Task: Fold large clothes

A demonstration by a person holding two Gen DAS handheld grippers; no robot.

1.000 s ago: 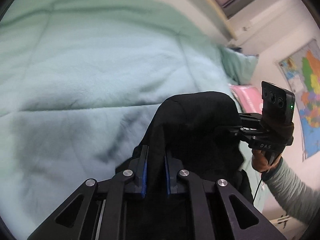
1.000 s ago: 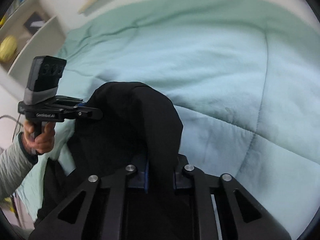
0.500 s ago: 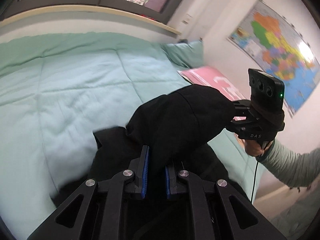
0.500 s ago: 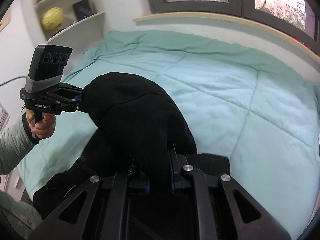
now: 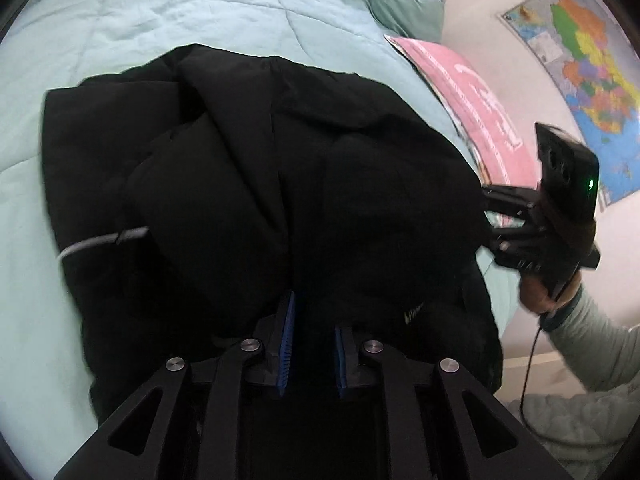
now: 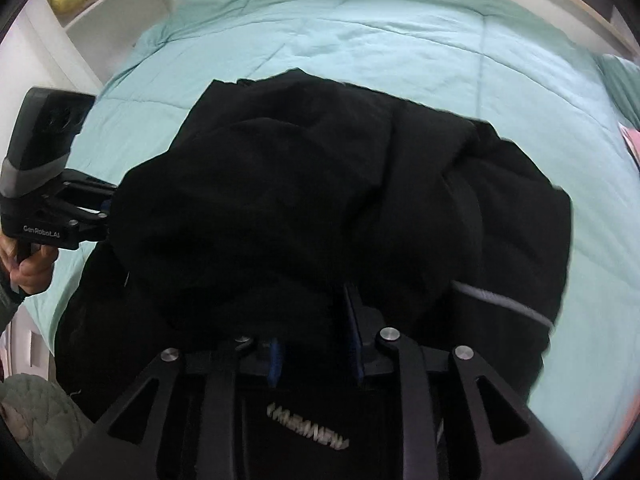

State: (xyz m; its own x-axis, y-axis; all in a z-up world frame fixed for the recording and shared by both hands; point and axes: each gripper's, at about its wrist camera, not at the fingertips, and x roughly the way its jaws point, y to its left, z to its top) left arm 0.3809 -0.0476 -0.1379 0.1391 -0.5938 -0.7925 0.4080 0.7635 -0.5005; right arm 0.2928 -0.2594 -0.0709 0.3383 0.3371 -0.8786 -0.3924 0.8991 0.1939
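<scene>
Since a second ago I have swung both grippers across the bed, and the one black jacket point(image 5: 280, 168), then bunched up in the air, now lies spread on the mint quilt point(image 5: 160, 12). I count two grippers, one jacket, one pink pillow point(image 5: 476, 96) and one green pillow point(image 5: 408, 8). My left gripper point(image 5: 311, 344) and right gripper point(image 6: 316, 344) both point steeply down over the jacket's near edge. Both sets of jaws are opening, black cloth lying between the blue pads; I cannot tell whether they press on it.
</scene>
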